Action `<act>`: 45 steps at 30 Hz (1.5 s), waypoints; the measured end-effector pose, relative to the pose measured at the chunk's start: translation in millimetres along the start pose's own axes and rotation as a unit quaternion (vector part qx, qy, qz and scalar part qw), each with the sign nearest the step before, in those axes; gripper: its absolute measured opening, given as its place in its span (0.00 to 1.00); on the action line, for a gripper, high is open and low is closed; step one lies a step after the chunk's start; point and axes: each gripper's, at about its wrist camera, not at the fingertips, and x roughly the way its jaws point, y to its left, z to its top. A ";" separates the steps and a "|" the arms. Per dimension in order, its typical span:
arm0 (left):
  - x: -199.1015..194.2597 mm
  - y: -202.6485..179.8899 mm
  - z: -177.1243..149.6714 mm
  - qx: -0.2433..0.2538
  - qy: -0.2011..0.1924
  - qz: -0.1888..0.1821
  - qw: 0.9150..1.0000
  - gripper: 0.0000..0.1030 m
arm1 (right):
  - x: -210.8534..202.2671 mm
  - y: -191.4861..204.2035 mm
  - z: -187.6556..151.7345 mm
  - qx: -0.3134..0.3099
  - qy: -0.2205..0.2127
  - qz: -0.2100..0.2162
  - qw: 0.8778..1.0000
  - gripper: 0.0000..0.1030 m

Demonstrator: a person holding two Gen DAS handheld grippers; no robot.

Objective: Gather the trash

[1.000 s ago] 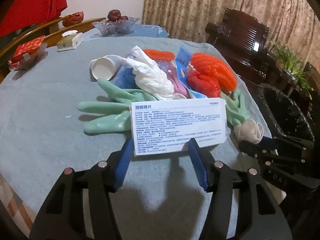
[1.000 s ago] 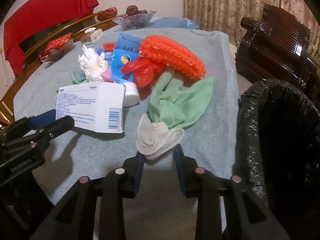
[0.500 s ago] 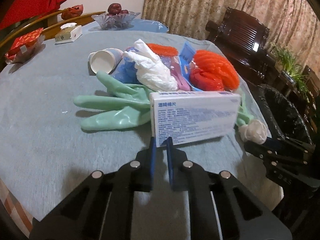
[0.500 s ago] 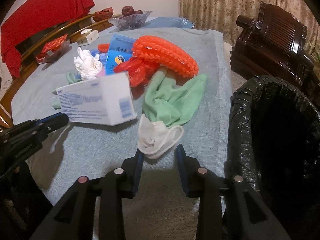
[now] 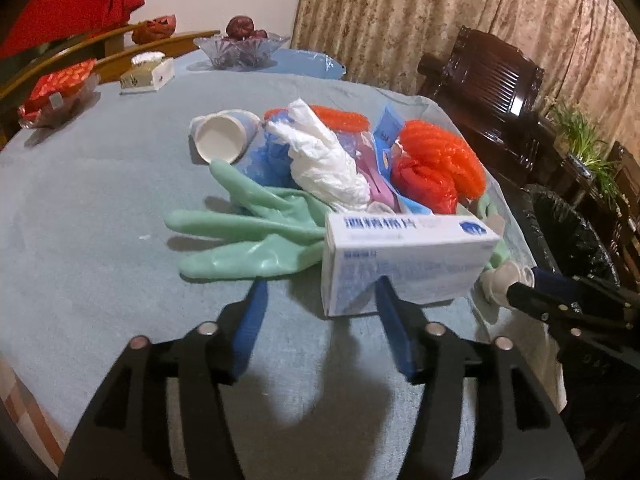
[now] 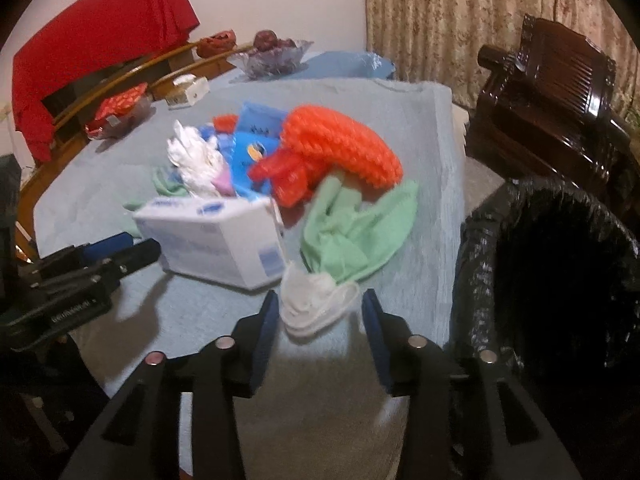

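A pile of trash lies on the grey-blue tablecloth (image 5: 80, 208): a white box (image 5: 404, 258) with blue print, green rubber gloves (image 5: 248, 236), a white plastic bag (image 5: 324, 160), orange netting (image 5: 436, 160) and a paper cup (image 5: 222, 138). My left gripper (image 5: 320, 296) is open, its right finger against the box's front, its left finger beside the glove. The box also shows in the right wrist view (image 6: 216, 240). My right gripper (image 6: 318, 304) is open around a crumpled white wad (image 6: 312, 300) at the table's edge. A black-lined bin (image 6: 560, 280) stands to the right.
At the far side of the table are a glass fruit bowl (image 5: 242, 46), a tissue box (image 5: 148, 72) and a red-wrapped dish (image 5: 56, 88). A dark wooden chair (image 6: 552, 92) stands behind the bin. A green cloth (image 6: 360, 232) lies by the wad.
My left gripper shut briefly at the box's lower left corner, then opened again. The box has tipped from standing on edge to lying flatter and shifted right. My right gripper opened slightly wider around the wad.
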 end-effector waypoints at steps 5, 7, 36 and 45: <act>-0.7 4.4 3.4 0.000 -0.004 0.019 1.000 0.58 | -1.6 5.7 1.3 -0.011 -0.007 0.018 1.000 0.48; -1.3 5.5 4.4 0.002 -0.007 0.027 1.000 0.58 | -1.0 8.5 0.3 -0.017 -0.008 0.018 1.000 0.49; -8.0 -21.8 22.5 0.004 -0.023 -0.012 1.000 0.85 | -10.2 -19.3 -1.2 0.014 -0.020 -0.011 1.000 0.56; 2.9 -18.7 17.4 0.005 -0.007 -0.001 1.000 0.85 | -6.8 -18.9 -1.7 0.012 -0.013 -0.009 1.000 0.57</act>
